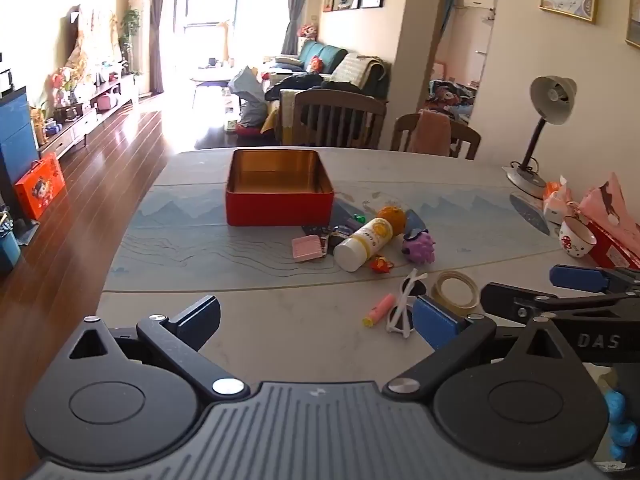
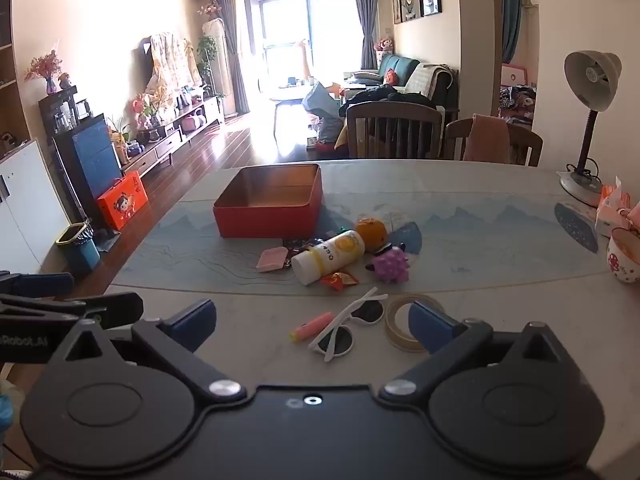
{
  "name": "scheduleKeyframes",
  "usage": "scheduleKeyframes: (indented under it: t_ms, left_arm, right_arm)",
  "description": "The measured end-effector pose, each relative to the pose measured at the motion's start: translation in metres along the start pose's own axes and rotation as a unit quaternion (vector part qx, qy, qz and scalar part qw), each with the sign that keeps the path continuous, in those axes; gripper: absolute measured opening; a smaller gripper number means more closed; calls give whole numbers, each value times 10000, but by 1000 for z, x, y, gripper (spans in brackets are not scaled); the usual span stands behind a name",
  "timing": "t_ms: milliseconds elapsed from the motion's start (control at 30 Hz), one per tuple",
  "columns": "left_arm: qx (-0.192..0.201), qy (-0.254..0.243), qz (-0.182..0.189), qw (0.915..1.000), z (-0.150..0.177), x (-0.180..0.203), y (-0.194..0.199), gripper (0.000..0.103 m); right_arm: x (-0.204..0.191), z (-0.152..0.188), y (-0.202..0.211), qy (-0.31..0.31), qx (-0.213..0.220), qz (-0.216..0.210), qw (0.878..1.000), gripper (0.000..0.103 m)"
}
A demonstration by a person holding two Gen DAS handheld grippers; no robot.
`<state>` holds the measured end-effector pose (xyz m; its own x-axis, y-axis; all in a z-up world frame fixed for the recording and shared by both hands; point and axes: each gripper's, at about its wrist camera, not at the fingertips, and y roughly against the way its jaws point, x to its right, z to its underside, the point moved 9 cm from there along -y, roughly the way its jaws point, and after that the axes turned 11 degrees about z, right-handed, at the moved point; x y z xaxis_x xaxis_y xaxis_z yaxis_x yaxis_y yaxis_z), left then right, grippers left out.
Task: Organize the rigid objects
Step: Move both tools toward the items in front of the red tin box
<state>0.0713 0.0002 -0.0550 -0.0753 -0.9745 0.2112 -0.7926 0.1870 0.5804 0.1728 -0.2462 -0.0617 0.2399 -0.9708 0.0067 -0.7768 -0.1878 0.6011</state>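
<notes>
An open red tin box [image 1: 279, 196] [image 2: 269, 210] stands empty on the table. In front of it lie a white and yellow bottle [image 1: 362, 243] [image 2: 328, 256], an orange [image 1: 391, 218] [image 2: 370, 232], a purple spiky toy [image 1: 419, 246] [image 2: 390, 265], a pink comb [image 1: 307, 248] [image 2: 272, 260] and a red candy wrapper [image 2: 338, 280]. Closer to me lie white sunglasses [image 1: 404, 306] [image 2: 350, 326], a pink marker [image 1: 379, 309] [image 2: 313, 326] and a tape roll [image 1: 456, 290] [image 2: 404, 322]. My left gripper [image 1: 316, 322] and right gripper [image 2: 314, 326] both hover open over the near table edge, holding nothing.
A desk lamp [image 1: 538, 128] [image 2: 588, 120], a mushroom-print cup [image 1: 576, 238] [image 2: 624, 256] and pink packets [image 1: 608, 204] stand at the right. Two wooden chairs [image 1: 338, 122] [image 2: 394, 130] line the far side. The table [image 1: 248, 320] drops to wooden floor [image 1: 80, 232] on the left.
</notes>
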Motion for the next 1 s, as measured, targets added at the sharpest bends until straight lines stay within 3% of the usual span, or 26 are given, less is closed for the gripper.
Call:
scheduleKeyframes:
  t_ms: [333,1000]
  left_arm:
    - [8,296,-35,9996,-1,-13,1,103]
    - [-60,249,93,9996,-4,-13,-5,103]
  right_arm:
    - [-7,1,2,135,-17,52,9999,103]
    - [1,-4,8,143,110,124,9998,103]
